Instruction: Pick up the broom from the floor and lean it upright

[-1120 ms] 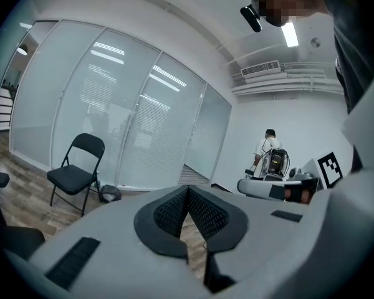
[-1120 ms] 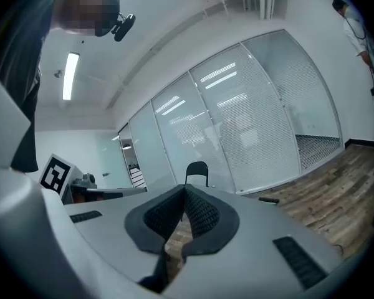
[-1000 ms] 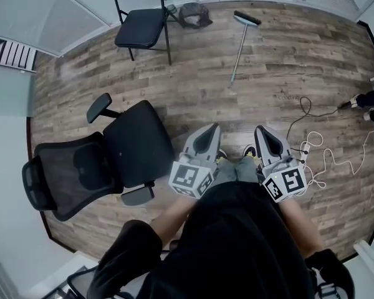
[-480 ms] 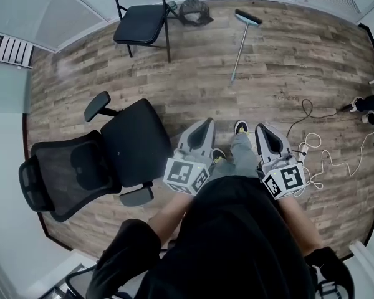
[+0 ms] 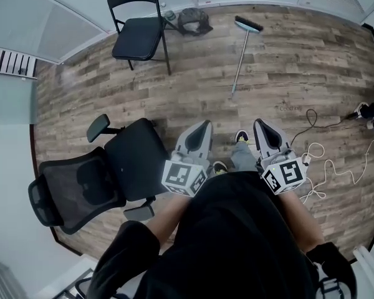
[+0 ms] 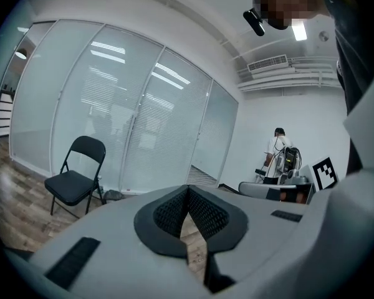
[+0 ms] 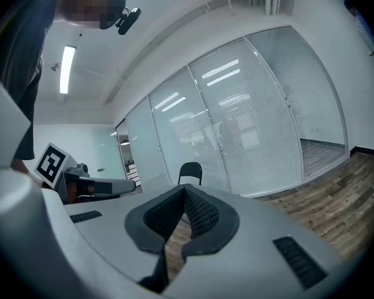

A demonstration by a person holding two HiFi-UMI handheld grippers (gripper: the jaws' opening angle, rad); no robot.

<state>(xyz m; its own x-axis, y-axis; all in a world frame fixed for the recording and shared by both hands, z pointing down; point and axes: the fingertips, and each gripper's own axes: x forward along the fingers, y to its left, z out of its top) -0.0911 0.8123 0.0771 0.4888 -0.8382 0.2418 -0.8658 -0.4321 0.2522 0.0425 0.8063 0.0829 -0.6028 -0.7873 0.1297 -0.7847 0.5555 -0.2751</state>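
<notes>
The broom [image 5: 240, 53] lies flat on the wood floor at the far side of the room, its dark head [image 5: 248, 24] toward the glass wall and its thin handle pointing back at me. My left gripper [image 5: 203, 128] and right gripper [image 5: 260, 127] are held side by side in front of my body, well short of the broom. Both are shut with nothing between the jaws. In the left gripper view the left gripper [image 6: 187, 192] has its pads together, and in the right gripper view the right gripper [image 7: 184, 190] is likewise closed. Neither gripper view shows the broom.
A black folding chair [image 5: 137, 30] stands near the glass wall, with a dark bag [image 5: 194, 20] beside it. A black office chair [image 5: 106, 173] sits close on my left. White and black cables [image 5: 321, 157] trail over the floor on the right. Another person [image 6: 278, 154] stands far off.
I have stepped forward across the floor with both grippers carried level ahead of me. The office chair has slipped lower and nearer in the head view. Both jaws stayed shut.
</notes>
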